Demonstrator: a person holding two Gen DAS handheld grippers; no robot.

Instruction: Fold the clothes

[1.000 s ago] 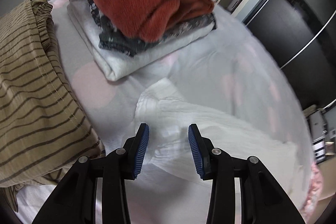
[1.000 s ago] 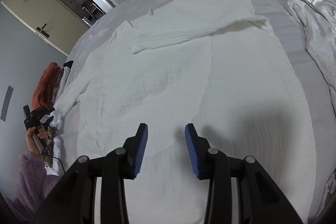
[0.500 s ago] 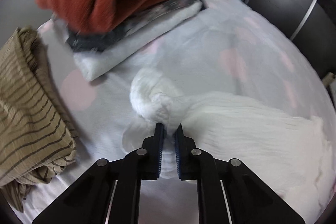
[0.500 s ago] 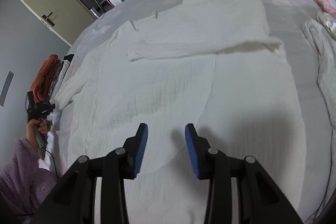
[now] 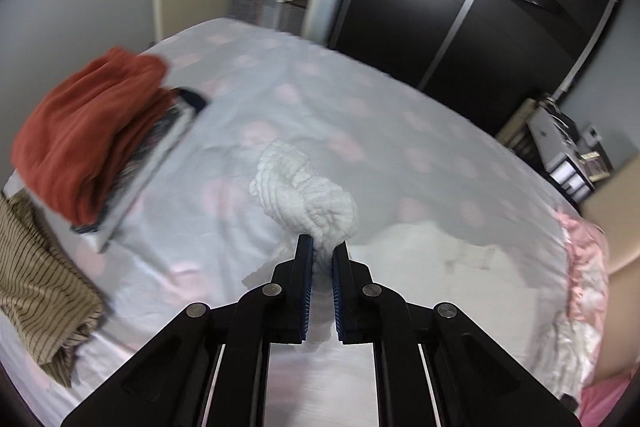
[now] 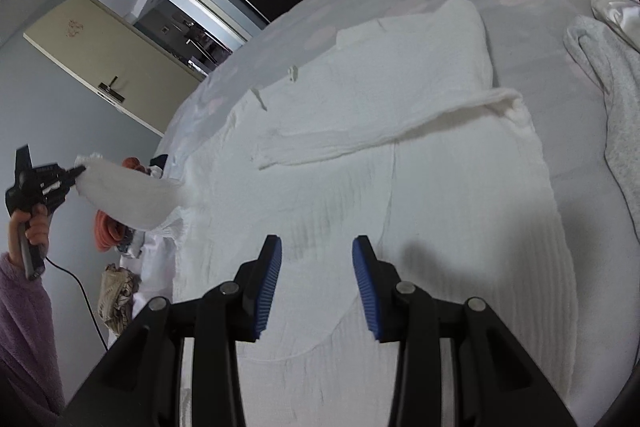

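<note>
Left gripper (image 5: 320, 247), raised and angled down, jaws pinching the bunched sleeve (image 5: 308, 199) of the white shirt (image 6: 400, 187) spread on the bed (image 5: 360, 107), just right of the folded stack (image 5: 92, 131); right gripper (image 6: 316, 247) hovers over the shirt's hem, jaws spread, empty.

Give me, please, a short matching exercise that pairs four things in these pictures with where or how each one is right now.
Things:
1. white sleeve
2. rust-red garment
3. right gripper
4. striped tan cloth

States:
A. on top of the folded pile
B. open above the spread white shirt
C. crumpled at the bed's edge beside the pile
D. pinched in the left gripper, lifted off the bed

Pairs: 1-D, 2-A, 3-B, 4-C
</note>
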